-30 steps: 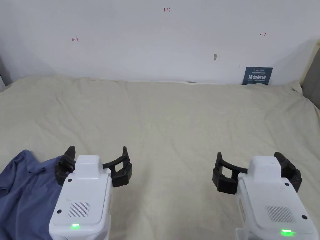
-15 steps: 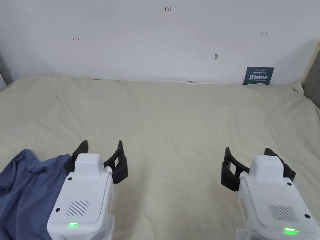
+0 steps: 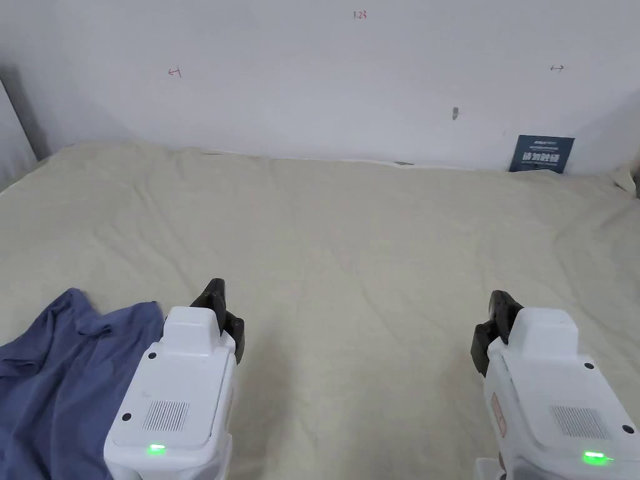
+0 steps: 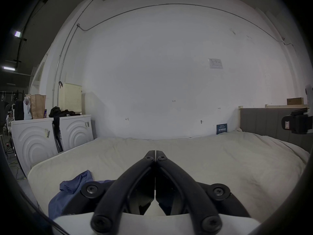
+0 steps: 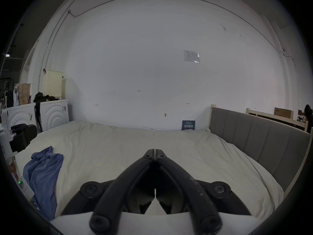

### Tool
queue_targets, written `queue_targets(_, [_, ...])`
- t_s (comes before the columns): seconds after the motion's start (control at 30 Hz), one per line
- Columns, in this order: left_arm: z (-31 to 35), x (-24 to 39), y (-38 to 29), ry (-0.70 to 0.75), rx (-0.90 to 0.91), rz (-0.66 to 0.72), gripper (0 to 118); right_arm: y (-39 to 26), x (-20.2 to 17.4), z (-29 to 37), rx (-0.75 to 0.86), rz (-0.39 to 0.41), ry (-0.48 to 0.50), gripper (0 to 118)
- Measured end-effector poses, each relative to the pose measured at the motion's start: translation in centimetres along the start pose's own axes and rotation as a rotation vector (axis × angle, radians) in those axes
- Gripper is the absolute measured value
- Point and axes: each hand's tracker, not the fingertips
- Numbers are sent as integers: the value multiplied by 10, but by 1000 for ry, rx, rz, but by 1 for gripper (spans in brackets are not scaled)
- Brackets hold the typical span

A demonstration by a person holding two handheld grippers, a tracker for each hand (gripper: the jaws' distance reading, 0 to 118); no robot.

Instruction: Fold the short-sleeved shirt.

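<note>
Black jaws of each hand-held gripper, left (image 4: 155,152) and right (image 5: 155,150), pressed together, empty, above the bed (image 3: 375,250).

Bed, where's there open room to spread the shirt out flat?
The bed is bare from the wall down to both grippers, and between the left gripper and right gripper. The near left corner is crowded by the crumpled shirt.

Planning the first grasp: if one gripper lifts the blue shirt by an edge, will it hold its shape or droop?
The blue shirt lies crumpled in soft folds on the bed sheet, so it would probably droop and hang. It looks thin, so likely light. Pushed, it may bunch rather than slide.
</note>
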Motion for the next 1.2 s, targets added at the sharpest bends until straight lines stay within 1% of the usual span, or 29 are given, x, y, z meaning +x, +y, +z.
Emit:
queue_targets(0.1, [3,-23,0,41,-12,14,0,4,-20,-7,11,21,50,1])
queue_targets(0.2, [9,-54,0,117,-18,17,0,8,-47,-16,24,29,121,1])
queue_targets(0.53, [57,-172,-5,412,-39,-21,0,17,-164,-29,45,53,385,1])
queue_targets(0.77, [98,-230,-12,557,-75,-19,0,17,-232,-20,45,75,520,1])
queue_targets(0.93, [115,-246,-20,593,-101,-18,0,16,-253,-14,44,83,564,1])
queue_targets(1.03, [116,-252,-24,599,-119,-14,0,15,-257,-12,40,88,579,1])
queue_targets(1.2, [98,-259,-27,536,-209,26,0,14,-254,-14,33,101,569,1])
